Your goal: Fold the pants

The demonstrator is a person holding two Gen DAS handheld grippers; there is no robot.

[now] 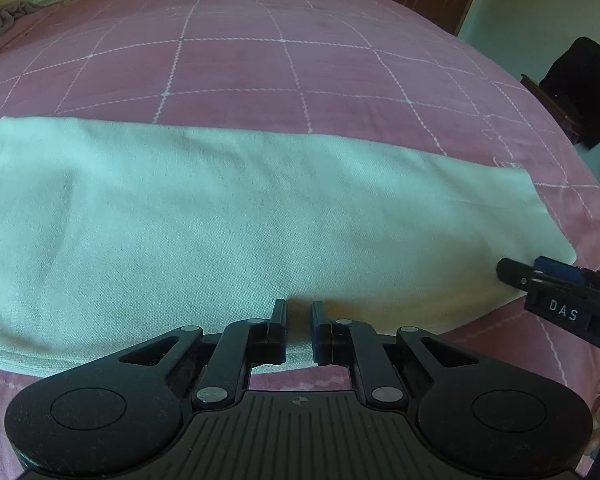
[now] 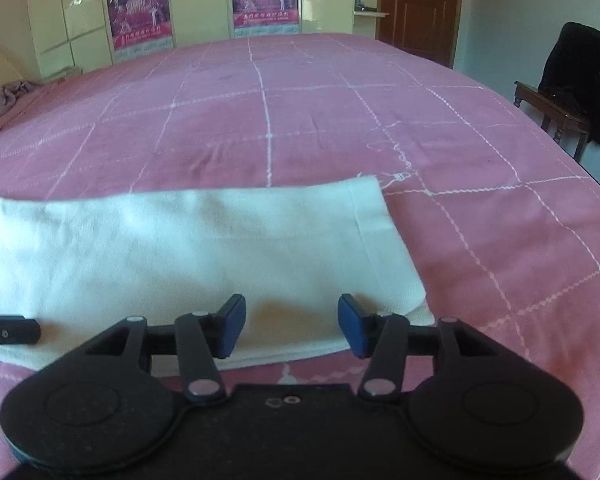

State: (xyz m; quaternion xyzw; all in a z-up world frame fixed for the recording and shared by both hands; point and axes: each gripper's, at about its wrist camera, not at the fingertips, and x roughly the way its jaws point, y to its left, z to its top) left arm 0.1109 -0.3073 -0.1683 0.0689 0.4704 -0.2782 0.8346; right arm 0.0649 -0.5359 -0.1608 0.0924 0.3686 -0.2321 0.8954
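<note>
White pants (image 1: 220, 208) lie folded into a long flat band across the pink checked bedspread (image 1: 260, 68). My left gripper (image 1: 299, 312) hovers over the band's near edge around its middle. Its jaws are drawn together to a slim gap and no cloth is pinched between them. In the right wrist view the hemmed end of the pants (image 2: 180, 248) lies on the bedspread (image 2: 480, 240), and my right gripper (image 2: 292, 320) stands open above the near corner, its blue pads (image 2: 232, 324) wide apart with bare cloth under them. The left gripper's tip (image 2: 32, 332) shows at the left edge.
A wooden chair (image 2: 556, 112) draped with a dark garment (image 2: 580, 72) stands right of the bed. Behind the bed are cream wardrobes (image 2: 72, 20) with posters and a brown door (image 2: 420, 4). A crumpled cloth (image 2: 8, 96) lies at the bed's far left.
</note>
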